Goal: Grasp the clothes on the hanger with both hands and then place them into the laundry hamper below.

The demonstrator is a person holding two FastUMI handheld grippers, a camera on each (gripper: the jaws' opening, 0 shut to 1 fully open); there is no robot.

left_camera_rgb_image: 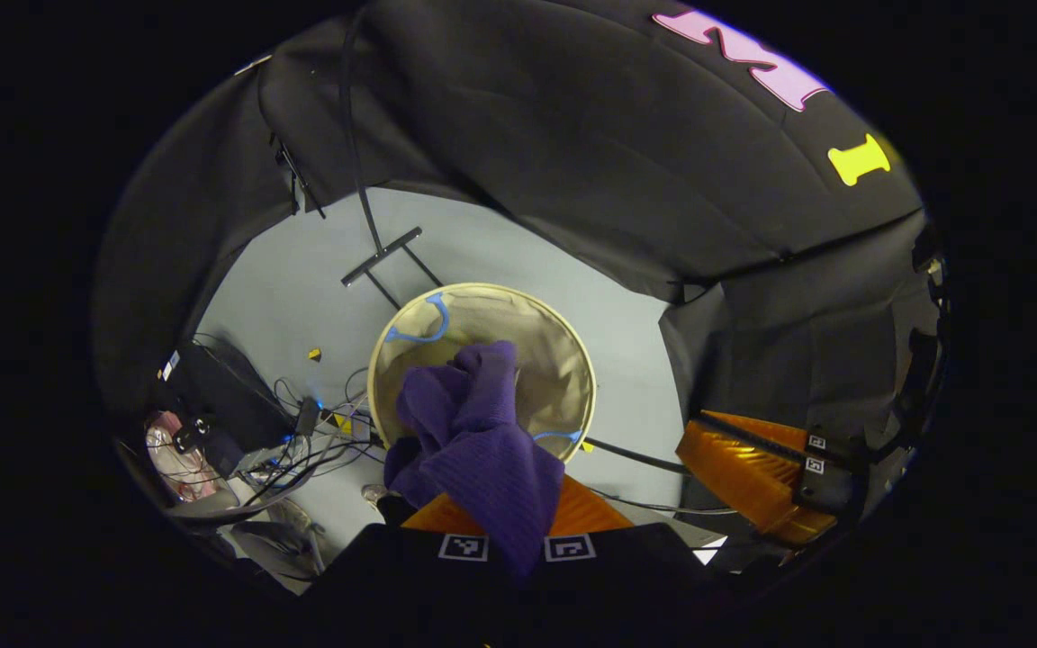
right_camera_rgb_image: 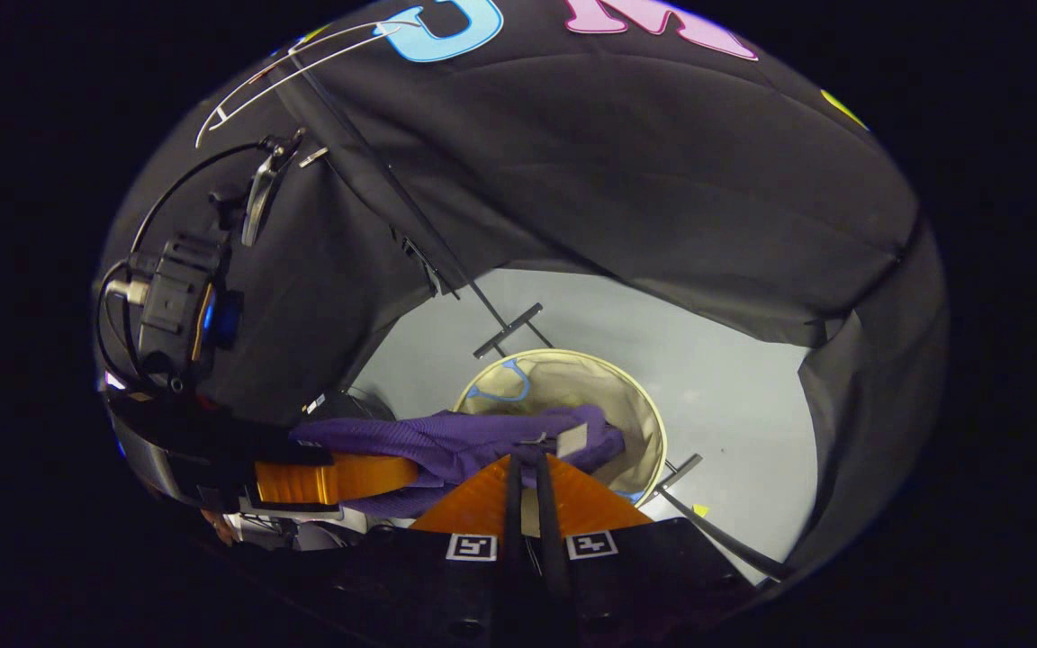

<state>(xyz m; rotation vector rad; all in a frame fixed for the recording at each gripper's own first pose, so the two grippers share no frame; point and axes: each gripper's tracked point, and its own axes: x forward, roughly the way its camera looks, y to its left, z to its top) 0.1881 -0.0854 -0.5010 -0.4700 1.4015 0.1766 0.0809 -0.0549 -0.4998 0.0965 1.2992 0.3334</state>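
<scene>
A purple knitted garment (left_camera_rgb_image: 482, 450) hangs bunched from my left gripper (left_camera_rgb_image: 505, 508), which is shut on it, right above the round beige laundry hamper (left_camera_rgb_image: 550, 355). In the right gripper view the garment (right_camera_rgb_image: 446, 441) stretches from the left gripper (right_camera_rgb_image: 338, 477) across the hamper (right_camera_rgb_image: 631, 414), ending just past my right gripper (right_camera_rgb_image: 527, 457), whose fingers are shut. In the left gripper view the right gripper (left_camera_rgb_image: 694, 450) stands apart from the cloth, to the right. A bare white wire hanger (right_camera_rgb_image: 302, 54) hangs high on the left.
The clothes rack's thin pole (right_camera_rgb_image: 410, 216) and its floor foot (left_camera_rgb_image: 382, 256) stand just behind the hamper. Cables and dark boxes (left_camera_rgb_image: 239, 414) lie on the pale floor to its left. Black cloth walls close in behind and to the right.
</scene>
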